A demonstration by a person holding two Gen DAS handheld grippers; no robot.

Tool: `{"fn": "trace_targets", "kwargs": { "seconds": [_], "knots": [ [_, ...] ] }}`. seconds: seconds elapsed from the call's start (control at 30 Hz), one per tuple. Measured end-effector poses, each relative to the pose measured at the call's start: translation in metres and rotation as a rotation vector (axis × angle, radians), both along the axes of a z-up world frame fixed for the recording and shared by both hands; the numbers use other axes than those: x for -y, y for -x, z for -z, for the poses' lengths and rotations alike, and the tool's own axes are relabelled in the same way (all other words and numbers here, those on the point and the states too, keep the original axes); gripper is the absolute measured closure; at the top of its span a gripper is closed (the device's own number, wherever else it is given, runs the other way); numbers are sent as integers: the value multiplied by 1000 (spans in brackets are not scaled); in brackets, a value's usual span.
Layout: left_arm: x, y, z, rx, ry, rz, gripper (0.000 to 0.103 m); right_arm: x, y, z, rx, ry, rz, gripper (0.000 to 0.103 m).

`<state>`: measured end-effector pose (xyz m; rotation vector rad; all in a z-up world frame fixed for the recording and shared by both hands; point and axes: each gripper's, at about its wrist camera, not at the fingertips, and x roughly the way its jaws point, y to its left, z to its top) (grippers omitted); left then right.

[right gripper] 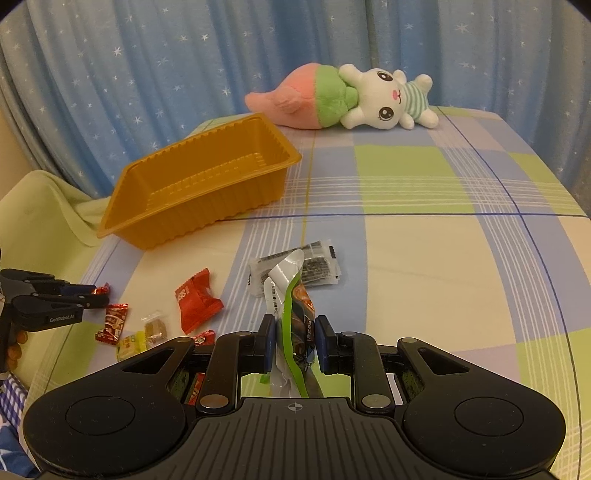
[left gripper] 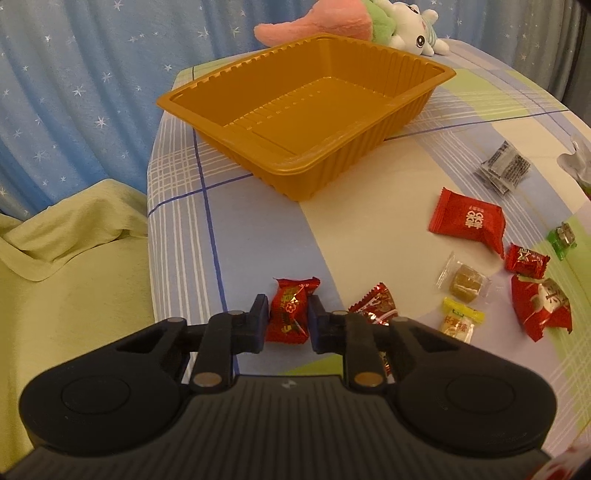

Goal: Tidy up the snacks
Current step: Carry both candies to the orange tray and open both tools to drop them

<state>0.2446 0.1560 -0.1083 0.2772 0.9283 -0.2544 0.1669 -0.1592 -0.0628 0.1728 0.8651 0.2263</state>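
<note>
An empty orange plastic tray stands at the table's far left. My left gripper is shut on a small red candy just above the cloth. My right gripper is shut on a green and silver snack packet, held upright. Loose snacks lie on the cloth: a red packet, a black-and-white sachet, a clear-wrapped brown sweet, a yellow candy and several small red candies.
A plush rabbit with a pink and green carrot lies at the table's far edge. Blue star curtains hang behind. A yellow-green cloth covers something left of the table. The checked tablecloth stretches out to the right.
</note>
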Motion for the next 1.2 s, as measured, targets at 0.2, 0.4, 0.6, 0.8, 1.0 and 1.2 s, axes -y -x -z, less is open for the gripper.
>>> {"fn": "trace_targets", "kwargs": {
  "seconds": [0.2, 0.4, 0.6, 0.8, 1.0, 1.2],
  "knots": [
    [-5, 5, -17, 15, 59, -36, 84, -4, -5, -2, 5, -10, -18, 80],
    [-2, 10, -53, 78, 135, -53, 84, -8, -22, -8, 14, -51, -42, 80],
    [8, -5, -83, 135, 187, -83, 84, -20, -50, -20, 31, -106, -87, 80],
    [17, -43, -91, 130, 220, -160, 84, -41, -91, -32, 64, -146, -152, 80],
    [28, -82, -87, 107, 218, -228, 84, -58, -140, -37, 81, -185, -180, 80],
    [38, -112, -76, 71, 236, -273, 84, -66, -179, -34, 76, -216, -178, 80]
  ]
}}
